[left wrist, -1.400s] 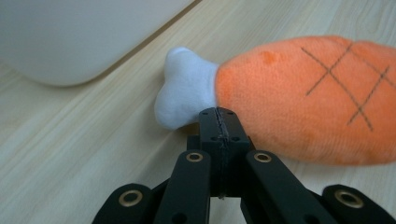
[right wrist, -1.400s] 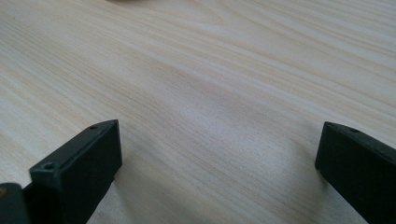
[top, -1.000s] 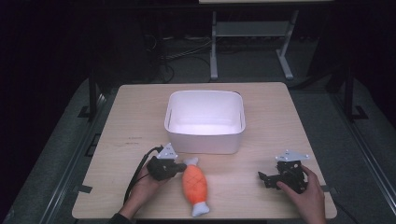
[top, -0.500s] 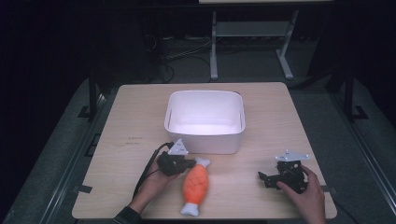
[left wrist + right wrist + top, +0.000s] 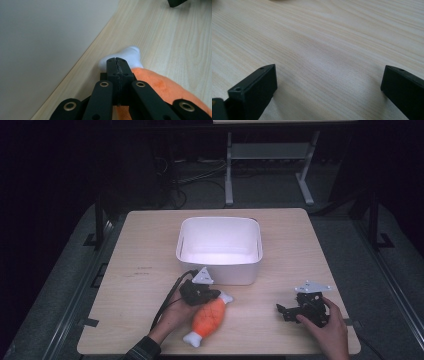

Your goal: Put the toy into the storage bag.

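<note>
In the left gripper view, the left gripper [image 5: 117,68] has its two black jaws pressed flat together, their ribbed faces meeting in a thin seam at the centre of the frame. They lie over the orange plush fish [image 5: 162,87], at the spot where its orange body meets its white tail fin [image 5: 127,56]; whether any fabric is caught in the seam cannot be told. The fin pokes out just past the jaw tips, and the orange body fills the lower right corner. The plain white wall of the white tub [image 5: 47,45] takes up the whole left side of that frame, with the fish just beside it.

In the high view the left gripper [image 5: 212,294] sits below the centre of the frame, held by a hand [image 5: 172,317] coming up from the bottom edge. The fish [image 5: 209,317] lies slanted on the wooden table [image 5: 145,250], one white end up near the tub's front wall, the other down towards the bottom edge. The tub [image 5: 220,249] stands in the middle of the table.

The right gripper [image 5: 284,310] rests at the lower right of the high view, well apart from the fish. In the right gripper view its jaws are spread wide, one in each lower corner, with bare wood grain [image 5: 324,50] between them.
</note>
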Demonstrator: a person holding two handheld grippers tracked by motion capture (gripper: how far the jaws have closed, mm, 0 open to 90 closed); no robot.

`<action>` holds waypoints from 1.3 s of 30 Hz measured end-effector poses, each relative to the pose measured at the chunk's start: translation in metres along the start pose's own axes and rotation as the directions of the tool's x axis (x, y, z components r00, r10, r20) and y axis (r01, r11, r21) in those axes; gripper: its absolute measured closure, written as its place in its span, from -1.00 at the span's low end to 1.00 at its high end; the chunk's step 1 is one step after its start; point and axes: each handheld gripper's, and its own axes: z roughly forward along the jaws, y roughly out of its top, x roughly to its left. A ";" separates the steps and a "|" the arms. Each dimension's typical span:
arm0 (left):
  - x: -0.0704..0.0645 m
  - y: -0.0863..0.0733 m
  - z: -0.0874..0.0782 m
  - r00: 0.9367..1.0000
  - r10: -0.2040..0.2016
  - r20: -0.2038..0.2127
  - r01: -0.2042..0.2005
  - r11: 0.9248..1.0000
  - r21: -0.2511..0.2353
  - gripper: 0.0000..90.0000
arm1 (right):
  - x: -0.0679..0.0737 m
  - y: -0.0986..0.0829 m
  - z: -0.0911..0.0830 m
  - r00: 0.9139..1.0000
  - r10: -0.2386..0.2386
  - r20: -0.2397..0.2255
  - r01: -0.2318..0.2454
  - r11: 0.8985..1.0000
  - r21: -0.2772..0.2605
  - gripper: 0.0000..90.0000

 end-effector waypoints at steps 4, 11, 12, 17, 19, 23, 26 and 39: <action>-0.004 0.006 0.004 1.000 0.018 0.017 -0.018 1.000 0.003 0.99 | 0.000 0.000 0.000 1.000 0.000 0.000 0.000 1.000 0.000 -1.00; -0.014 0.016 0.015 0.997 0.039 0.060 -0.039 0.999 0.000 0.99 | 0.000 0.000 0.000 1.000 0.001 0.000 -0.001 1.000 0.000 -1.00; -0.016 0.017 0.016 0.997 0.042 0.066 -0.042 0.999 0.002 0.99 | 0.000 0.000 0.000 1.000 0.001 0.000 -0.001 1.000 0.000 -1.00; -0.022 0.021 0.018 0.995 0.056 0.078 -0.056 0.998 0.003 0.99 | 0.000 0.000 0.000 1.000 0.001 0.000 -0.001 1.000 0.000 -1.00; -0.022 0.022 0.017 0.995 0.062 0.077 -0.062 0.998 0.000 0.99 | 0.000 0.000 0.000 1.000 0.000 0.000 0.000 1.000 0.000 -1.00; -0.021 0.022 0.010 0.995 0.053 0.080 -0.053 0.999 0.004 0.99 | 0.000 0.000 0.000 1.000 0.000 0.000 0.000 1.000 0.000 -1.00; -0.021 0.022 0.002 0.997 0.037 0.069 -0.037 0.999 0.003 0.93 | 0.000 0.000 0.000 1.000 0.000 0.000 0.000 1.000 0.000 -1.00; -0.015 0.018 -0.023 0.995 -0.065 0.081 0.062 0.998 0.032 0.00 | 0.000 0.000 0.000 1.000 0.001 0.000 -0.001 1.000 0.000 -1.00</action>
